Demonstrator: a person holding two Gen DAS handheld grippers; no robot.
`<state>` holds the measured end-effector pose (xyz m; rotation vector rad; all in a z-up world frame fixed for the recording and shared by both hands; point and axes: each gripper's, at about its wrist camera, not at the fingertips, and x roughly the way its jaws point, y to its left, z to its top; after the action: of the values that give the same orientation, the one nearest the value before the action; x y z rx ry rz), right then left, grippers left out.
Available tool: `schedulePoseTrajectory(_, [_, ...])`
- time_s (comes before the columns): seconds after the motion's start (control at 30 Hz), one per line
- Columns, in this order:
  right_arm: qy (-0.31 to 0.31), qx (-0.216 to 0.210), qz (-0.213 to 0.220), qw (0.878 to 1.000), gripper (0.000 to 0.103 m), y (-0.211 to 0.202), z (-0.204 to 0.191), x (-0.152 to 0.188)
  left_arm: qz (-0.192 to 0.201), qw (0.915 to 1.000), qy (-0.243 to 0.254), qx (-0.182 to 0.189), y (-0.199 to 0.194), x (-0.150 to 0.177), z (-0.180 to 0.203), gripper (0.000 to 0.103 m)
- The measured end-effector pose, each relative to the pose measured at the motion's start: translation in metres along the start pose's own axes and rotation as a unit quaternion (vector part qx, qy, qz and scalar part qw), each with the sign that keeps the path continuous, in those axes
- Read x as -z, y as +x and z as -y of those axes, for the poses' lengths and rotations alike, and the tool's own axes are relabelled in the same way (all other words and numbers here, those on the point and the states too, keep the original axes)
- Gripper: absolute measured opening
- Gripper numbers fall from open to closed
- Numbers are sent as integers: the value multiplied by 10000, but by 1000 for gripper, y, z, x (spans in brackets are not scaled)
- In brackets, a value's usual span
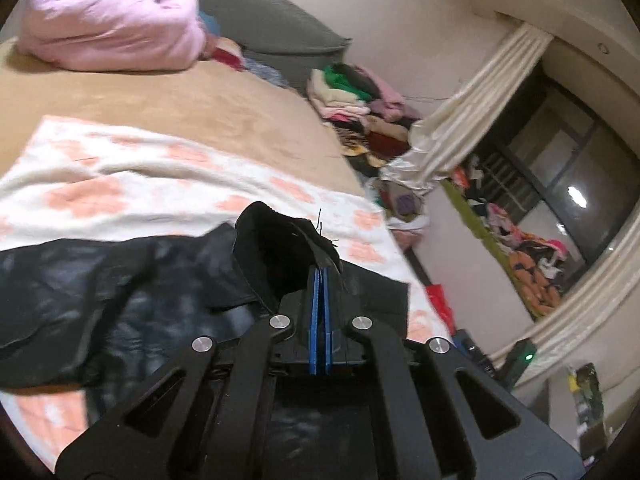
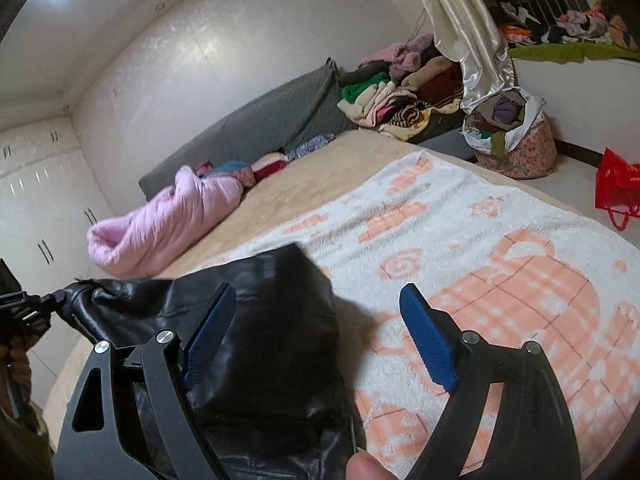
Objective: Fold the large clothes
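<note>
Standing by the bed, the landmark here is the fuzzy white towel with peach teapot patterns, spread across the tan sheet. The black leather jacket lies on the near end of that towel, shiny and crinkly with a matte dark lining. The left gripper has its blue jaws pinched together on a lifted flap of the jacket, a few loose threads sticking out there. The right gripper hangs over the jacket's edge with its ribbed blue jaws spread wide, holding nothing. Beyond the towel, toward the grey headboard, sits a puffy pink quilted coat, rolled up. Past the towel's far corner there's a messy heap of clothes, a stuffed floral basket, a satiny cream curtain and a red bag on the floor.
</note>
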<state>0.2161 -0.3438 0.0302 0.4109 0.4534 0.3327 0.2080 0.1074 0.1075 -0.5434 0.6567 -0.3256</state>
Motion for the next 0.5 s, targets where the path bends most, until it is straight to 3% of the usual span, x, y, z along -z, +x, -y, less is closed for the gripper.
schedulePoseTrajectory(0.3, [-41, 281, -452, 9986, 83, 28, 1, 16, -337, 9943, -155, -1000, 5, 52, -72, 0])
schedulePoseTrajectory(0.5, [-148, 414, -744, 9963, 83, 49, -3, 29, -506, 9899, -116, -1316, 13, 66, -97, 0])
